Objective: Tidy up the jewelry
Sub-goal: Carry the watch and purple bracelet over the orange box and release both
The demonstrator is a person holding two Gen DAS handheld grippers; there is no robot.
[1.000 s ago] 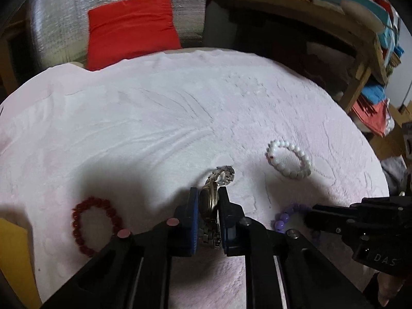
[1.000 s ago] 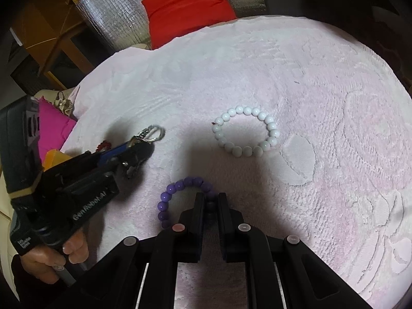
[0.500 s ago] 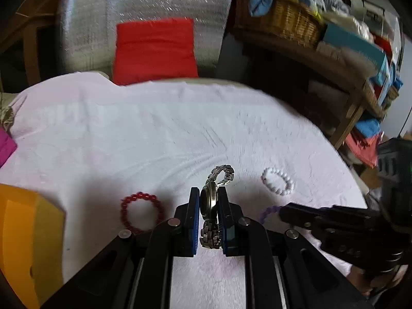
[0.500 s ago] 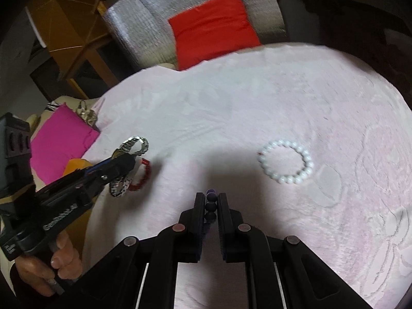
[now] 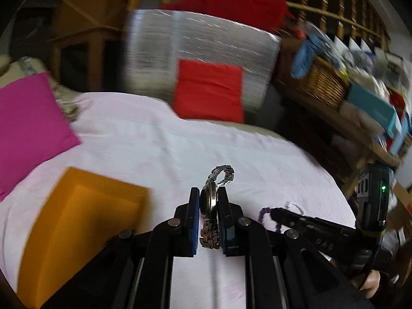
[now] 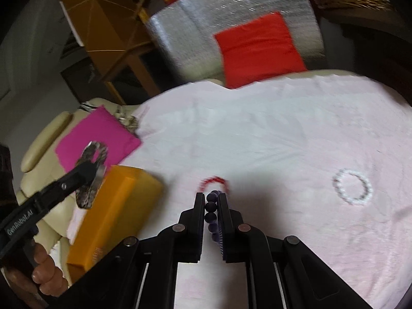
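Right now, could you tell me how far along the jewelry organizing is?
Nothing looks stowed yet. In hand: the left gripper is shut on the watch, the right gripper on the purple bracelet. Left: the red bracelet and white bracelet lie on the tablecloth; the orange box is nearby.

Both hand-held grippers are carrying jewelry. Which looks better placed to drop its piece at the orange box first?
Probably the left hand-held gripper: its watch hangs right beside the orange box.

Red bracelet motion-blurred, half-hidden.
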